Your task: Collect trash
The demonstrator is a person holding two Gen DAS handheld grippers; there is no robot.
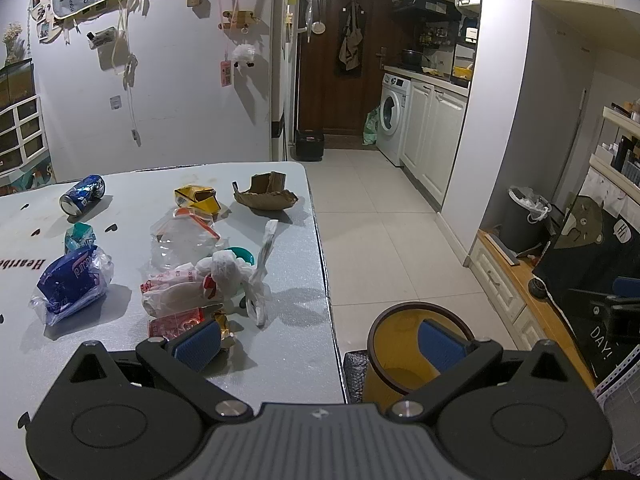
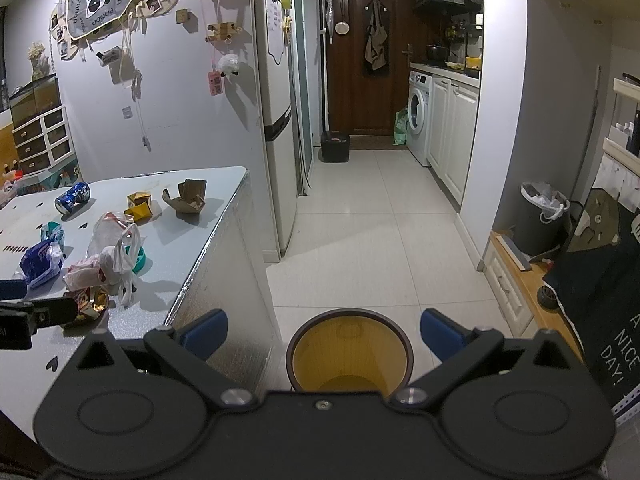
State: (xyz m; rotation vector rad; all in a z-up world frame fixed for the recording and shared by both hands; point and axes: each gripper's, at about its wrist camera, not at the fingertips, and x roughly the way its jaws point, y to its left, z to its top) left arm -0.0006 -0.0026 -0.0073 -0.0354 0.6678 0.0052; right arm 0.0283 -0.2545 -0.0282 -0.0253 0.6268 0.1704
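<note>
White tiled floor [image 2: 360, 216]; pale wall [image 1: 180, 100] hung with photos, trinkets; dark wooden door [image 2: 368, 60] at corridor end; washing machine [image 2: 419, 110] beside white cabinets [image 2: 454, 136]; refrigerator [image 2: 276, 120] left; dim light.

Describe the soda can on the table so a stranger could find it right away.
Start at the grey table strewn with trash and look to its far left corner. The blue can lies on its side there, the only metal cylinder among bags, wrappers and cardboard.

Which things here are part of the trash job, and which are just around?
Job: blue can, yellow carton, cardboard scrap, blue wrapper, white bag, yellow bin.
Just around: washing machine, grey bin, fridge.
</note>
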